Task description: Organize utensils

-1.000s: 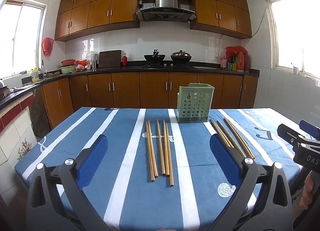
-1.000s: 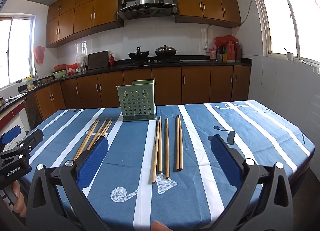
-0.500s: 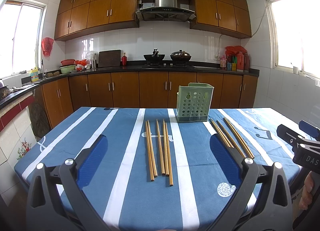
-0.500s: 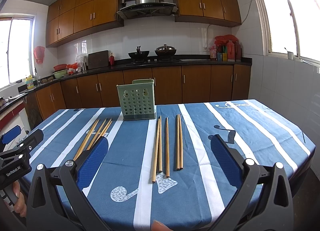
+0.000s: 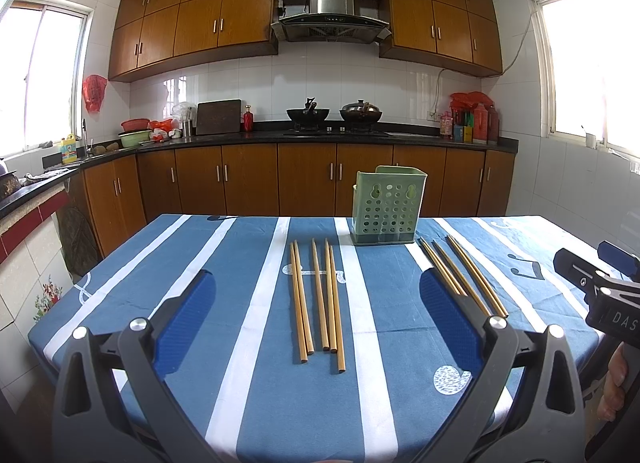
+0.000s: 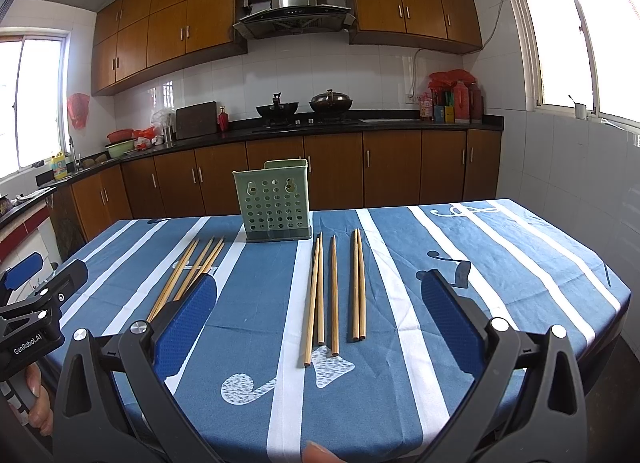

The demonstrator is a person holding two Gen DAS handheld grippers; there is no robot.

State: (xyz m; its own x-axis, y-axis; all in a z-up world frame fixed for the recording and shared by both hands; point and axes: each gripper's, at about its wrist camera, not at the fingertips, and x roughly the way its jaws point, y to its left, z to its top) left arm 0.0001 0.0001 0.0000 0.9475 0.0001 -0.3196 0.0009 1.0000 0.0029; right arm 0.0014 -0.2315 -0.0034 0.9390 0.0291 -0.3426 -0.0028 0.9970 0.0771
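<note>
Two sets of several wooden chopsticks lie on the blue striped tablecloth. One set point(image 5: 318, 295) lies straight ahead between the fingers of my left gripper point(image 5: 316, 287), which is open and holds nothing. The other set point(image 6: 336, 287) lies ahead of my right gripper point(image 6: 320, 287), also open and holding nothing. A pale green perforated utensil holder point(image 5: 386, 205) stands upright beyond both sets; the right wrist view shows this holder point(image 6: 276, 201) too. Each view shows the neighbouring set off to the side, as chopsticks point(image 5: 460, 271) and chopsticks point(image 6: 188, 271).
The table point(image 5: 120, 283) ends close in front of both grippers. The other hand-held gripper shows at each view's edge: right gripper point(image 5: 596, 259), left gripper point(image 6: 48, 271), each with a hand below. Brown cabinets and a counter with pots point(image 5: 332, 115) stand behind.
</note>
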